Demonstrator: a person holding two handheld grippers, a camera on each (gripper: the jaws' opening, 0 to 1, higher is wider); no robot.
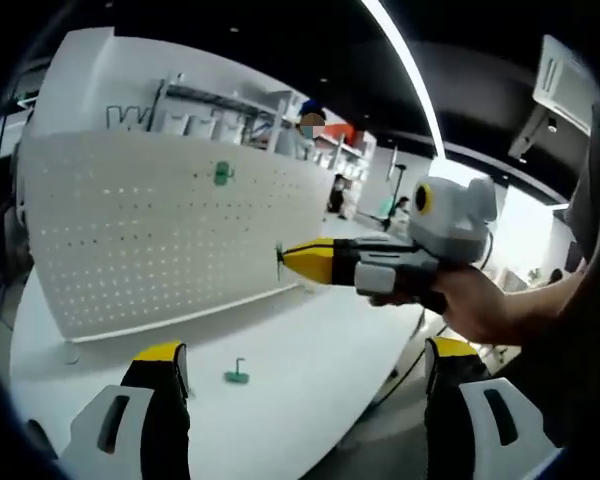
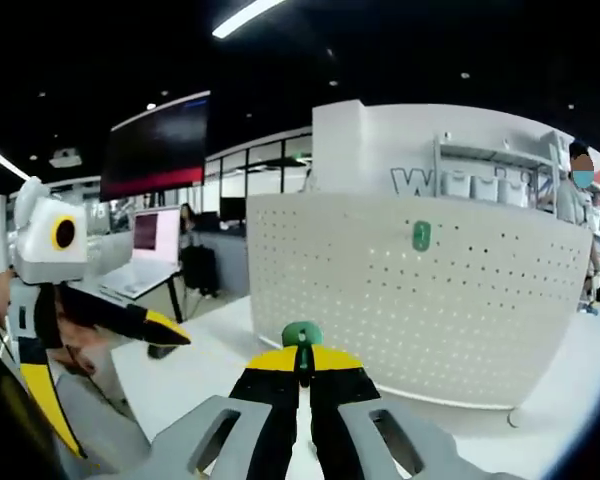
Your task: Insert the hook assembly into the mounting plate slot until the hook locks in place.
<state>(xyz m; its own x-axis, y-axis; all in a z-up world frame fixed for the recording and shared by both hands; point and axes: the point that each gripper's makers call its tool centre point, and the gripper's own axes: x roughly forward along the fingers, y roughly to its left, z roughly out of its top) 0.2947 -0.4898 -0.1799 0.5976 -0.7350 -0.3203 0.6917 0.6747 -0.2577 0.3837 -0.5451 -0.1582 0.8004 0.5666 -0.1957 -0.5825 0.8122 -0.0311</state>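
White table (image 1: 310,350) in a big office room with long ceiling lights, white pegboard (image 1: 160,235) standing on it with one green hook (image 1: 222,174) hung, another green hook (image 1: 238,375) lying on the table, right gripper (image 2: 302,362) squeezed on a green hook (image 2: 302,334), left gripper (image 1: 305,375) jaws wide apart, holding nothing

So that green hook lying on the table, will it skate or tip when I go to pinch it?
The green hook looks small and thin, so probably light and easy to nudge across the smooth white table. Its stem stands up from a flat base, so it may topple if bumped. The left tool is open above it.
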